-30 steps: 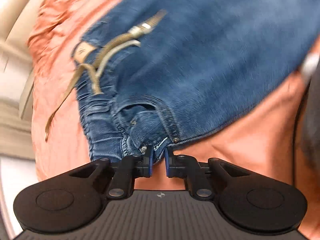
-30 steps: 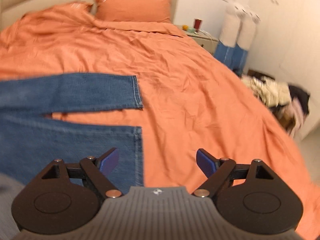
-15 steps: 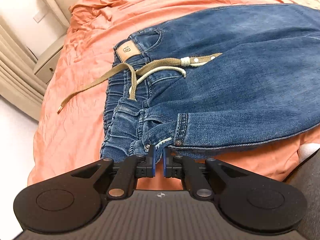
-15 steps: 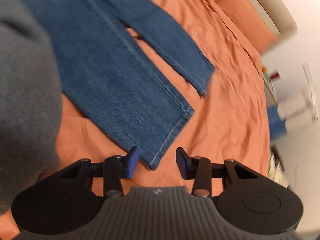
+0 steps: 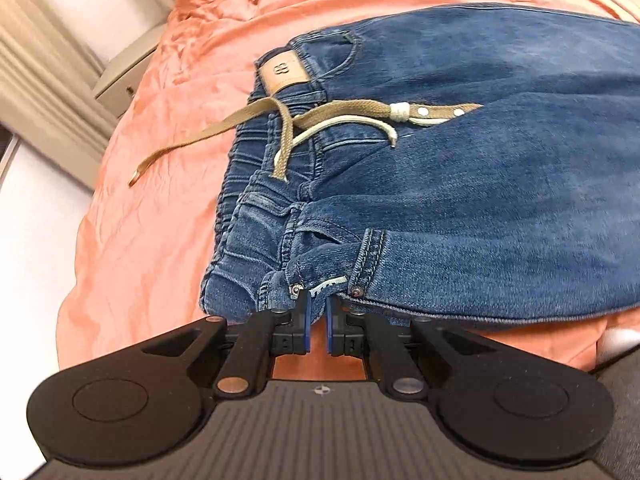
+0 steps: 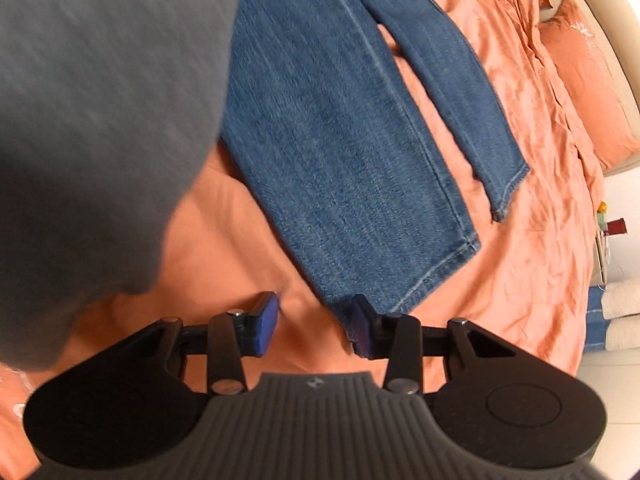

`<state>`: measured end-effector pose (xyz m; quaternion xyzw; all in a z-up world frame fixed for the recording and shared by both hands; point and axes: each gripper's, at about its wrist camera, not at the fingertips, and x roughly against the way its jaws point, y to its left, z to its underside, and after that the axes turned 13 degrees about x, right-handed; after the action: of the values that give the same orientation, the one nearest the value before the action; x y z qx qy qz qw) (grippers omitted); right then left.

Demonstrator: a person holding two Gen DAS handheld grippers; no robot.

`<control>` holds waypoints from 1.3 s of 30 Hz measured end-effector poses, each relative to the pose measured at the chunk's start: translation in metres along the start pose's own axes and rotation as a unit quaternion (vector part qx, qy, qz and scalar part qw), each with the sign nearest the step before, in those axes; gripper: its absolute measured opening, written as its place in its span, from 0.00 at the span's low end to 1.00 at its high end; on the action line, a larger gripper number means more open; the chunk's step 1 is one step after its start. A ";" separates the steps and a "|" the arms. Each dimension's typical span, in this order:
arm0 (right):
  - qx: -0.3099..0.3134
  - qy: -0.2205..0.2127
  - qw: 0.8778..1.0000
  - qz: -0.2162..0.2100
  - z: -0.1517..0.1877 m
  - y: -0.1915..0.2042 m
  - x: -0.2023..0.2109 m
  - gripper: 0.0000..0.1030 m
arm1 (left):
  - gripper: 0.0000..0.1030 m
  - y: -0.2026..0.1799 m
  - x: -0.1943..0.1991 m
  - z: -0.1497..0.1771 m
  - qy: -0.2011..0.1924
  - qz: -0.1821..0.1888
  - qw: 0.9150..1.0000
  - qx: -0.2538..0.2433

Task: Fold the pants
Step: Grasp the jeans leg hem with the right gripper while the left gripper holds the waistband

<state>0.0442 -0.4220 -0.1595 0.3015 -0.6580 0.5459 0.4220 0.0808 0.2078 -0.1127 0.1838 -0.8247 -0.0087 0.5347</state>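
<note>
Denim jeans [image 5: 460, 184] are pinched at the waistband corner by the left gripper [image 5: 316, 320]; the right gripper [image 6: 314, 328], half-closed, grips nothing, its pad touching the nearer hem [image 6: 404, 296], apparently so one side can be lifted.

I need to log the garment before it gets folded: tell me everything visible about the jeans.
The jeans are blue denim, lying flat on an orange bedsheet with legs spread apart. Gathered waistband, tan patch, tan drawstring trailing onto the sheet. The left gripper pinches the waistband corner; the right gripper, open, has been closing around the near leg's hem corner.
</note>
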 end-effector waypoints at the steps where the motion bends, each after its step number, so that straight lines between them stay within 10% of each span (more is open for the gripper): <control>1: 0.000 -0.004 1.000 -0.001 0.002 -0.002 -0.003 0.34 | 0.07 0.000 0.000 0.000 0.003 -0.002 1.000 0.005; 10: -0.004 -0.024 1.000 0.011 -0.003 -0.014 -0.017 0.01 | 0.07 0.002 0.001 -0.006 0.007 -0.006 0.999 0.038; 25: -0.113 -0.072 0.987 0.092 -0.020 -0.122 0.043 0.00 | 0.00 0.043 0.055 -0.071 -0.116 -0.006 0.985 0.130; 31: -0.109 -0.054 0.989 0.081 -0.051 -0.159 0.028 0.00 | 0.00 0.025 0.064 -0.080 -0.105 0.055 0.993 -0.022; 39: -0.112 -0.021 0.991 0.072 -0.061 -0.167 0.006 0.00 | 0.35 0.004 0.036 -0.014 -0.023 0.051 0.975 -0.217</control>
<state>0.1984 -0.3989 -0.0734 0.2159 -0.7436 0.4912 0.3990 0.0794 0.2025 -0.0742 0.0213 -0.8238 -0.1643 0.5422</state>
